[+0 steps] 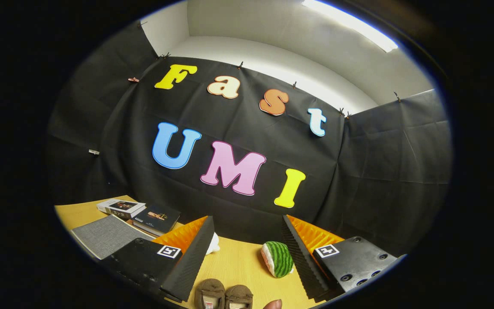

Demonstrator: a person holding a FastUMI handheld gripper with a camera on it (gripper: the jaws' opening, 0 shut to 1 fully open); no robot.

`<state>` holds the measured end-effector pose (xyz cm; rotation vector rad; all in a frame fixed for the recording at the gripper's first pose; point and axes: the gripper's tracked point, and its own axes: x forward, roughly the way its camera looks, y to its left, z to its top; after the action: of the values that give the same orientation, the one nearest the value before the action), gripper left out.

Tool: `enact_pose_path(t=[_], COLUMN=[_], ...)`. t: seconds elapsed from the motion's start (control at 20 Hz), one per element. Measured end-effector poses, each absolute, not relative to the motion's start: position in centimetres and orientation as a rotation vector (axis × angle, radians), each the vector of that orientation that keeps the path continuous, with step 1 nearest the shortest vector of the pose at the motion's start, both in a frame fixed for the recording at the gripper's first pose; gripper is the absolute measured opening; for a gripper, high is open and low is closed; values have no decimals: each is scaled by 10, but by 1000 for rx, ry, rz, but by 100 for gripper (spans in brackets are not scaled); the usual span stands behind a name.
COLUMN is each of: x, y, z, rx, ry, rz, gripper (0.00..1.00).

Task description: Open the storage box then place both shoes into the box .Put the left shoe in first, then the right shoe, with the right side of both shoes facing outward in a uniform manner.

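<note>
Jaws apart — two brown shoes [224, 295] between gripper [247, 253] fingers

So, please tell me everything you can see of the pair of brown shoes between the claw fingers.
The pair of brown shoes is small and looks like soft suede or felt. The two stand side by side, touching, upright on the wooden table, with their openings facing the camera and pale insoles showing inside; their near ends are cut off from view. They lie between the fingers of the open claw, close to its base, and neither finger touches them. A fingertip shows just beside the right one.
</note>
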<state>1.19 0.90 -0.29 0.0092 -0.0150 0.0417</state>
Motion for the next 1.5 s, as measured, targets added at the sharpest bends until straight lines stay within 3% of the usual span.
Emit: enact_pose_path(t=[0.55, 0.8, 1.1, 1.5], x=[23, 30, 16, -1], y=[20, 59, 125, 179], z=[-19, -45, -94, -160], rx=[80, 242, 589, 1041], ry=[19, 101, 333, 691], rz=[137, 367, 751, 1013], gripper=[97, 97, 99, 98])
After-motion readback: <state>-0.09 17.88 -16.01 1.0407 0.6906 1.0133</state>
